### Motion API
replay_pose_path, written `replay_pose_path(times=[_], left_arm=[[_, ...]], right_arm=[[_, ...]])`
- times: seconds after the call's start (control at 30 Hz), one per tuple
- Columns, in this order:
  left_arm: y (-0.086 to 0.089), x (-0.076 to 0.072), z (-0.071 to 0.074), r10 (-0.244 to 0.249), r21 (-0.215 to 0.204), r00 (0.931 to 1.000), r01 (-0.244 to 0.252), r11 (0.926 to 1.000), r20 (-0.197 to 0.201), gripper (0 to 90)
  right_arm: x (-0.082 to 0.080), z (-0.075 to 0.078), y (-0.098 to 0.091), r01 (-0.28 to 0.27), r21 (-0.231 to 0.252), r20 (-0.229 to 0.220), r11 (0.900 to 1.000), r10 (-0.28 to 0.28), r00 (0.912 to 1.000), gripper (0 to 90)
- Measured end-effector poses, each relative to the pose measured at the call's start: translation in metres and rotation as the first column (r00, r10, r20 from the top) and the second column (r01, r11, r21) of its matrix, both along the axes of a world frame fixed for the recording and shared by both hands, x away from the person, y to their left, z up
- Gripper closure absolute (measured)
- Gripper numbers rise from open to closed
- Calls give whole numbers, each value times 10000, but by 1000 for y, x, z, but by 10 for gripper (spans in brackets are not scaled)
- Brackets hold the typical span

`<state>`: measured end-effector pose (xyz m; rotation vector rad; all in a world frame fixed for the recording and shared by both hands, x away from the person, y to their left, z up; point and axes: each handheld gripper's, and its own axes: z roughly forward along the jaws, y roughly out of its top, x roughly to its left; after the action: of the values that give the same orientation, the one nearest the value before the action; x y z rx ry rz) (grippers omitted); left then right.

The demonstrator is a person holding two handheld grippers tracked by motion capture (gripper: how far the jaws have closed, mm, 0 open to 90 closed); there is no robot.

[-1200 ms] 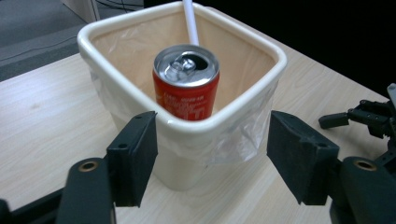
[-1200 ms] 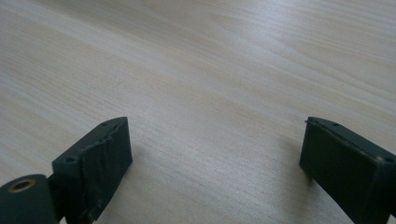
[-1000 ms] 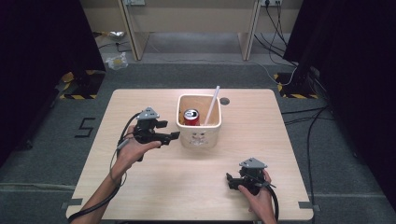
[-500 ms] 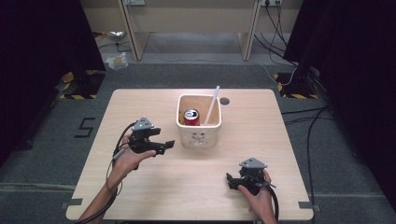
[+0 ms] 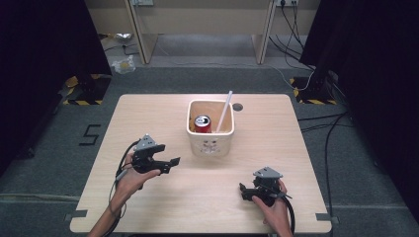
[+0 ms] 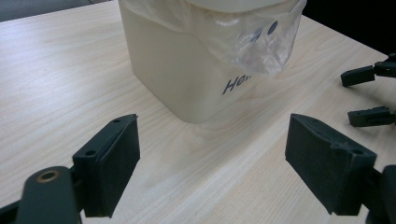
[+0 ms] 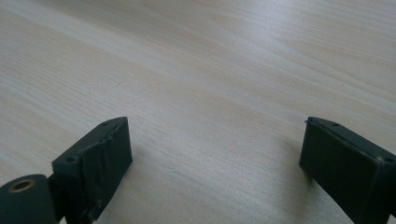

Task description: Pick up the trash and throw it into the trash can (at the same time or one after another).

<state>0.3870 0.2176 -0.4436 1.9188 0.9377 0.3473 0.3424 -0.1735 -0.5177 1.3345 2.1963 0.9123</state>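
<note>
One camera sits high on the person's side and looks forward and down, taking in the whole tabletop and the floor beyond. The camera on the left gripper rides low and close to the wood, facing the cream bin, which the high view also shows at mid-table; the right gripper appears at its edge. The camera on the right gripper hangs very near bare wood, tilted down.

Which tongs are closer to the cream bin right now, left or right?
Left. The left tongs sit just off the cream bin, on its left, jaws open toward it. The right tongs rest farther off, near the table's front edge, to the bin's right.
</note>
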Motion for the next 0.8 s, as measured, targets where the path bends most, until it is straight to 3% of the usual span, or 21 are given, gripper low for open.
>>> replay_pose_path(times=[0.23, 0.43, 0.8], left_arm=[[-2, -5, -17, -83, 58, 9999, 84, 9999, -109, 176], [-7, -8, -30, -136, 448, 9998, 143, 9989, -149, 178], [-7, -14, -51, -246, 637, 9985, 277, 9976, -489, 186]], right_arm=[[0, 0, 0, 0, -3, -2, 10000, 0, 10000, 91], [0, 0, 0, 2, 1, 9, 10000, -2, 10000, 91], [0, 0, 0, -8, -5, 9, 10000, 8, 10000, 91]])
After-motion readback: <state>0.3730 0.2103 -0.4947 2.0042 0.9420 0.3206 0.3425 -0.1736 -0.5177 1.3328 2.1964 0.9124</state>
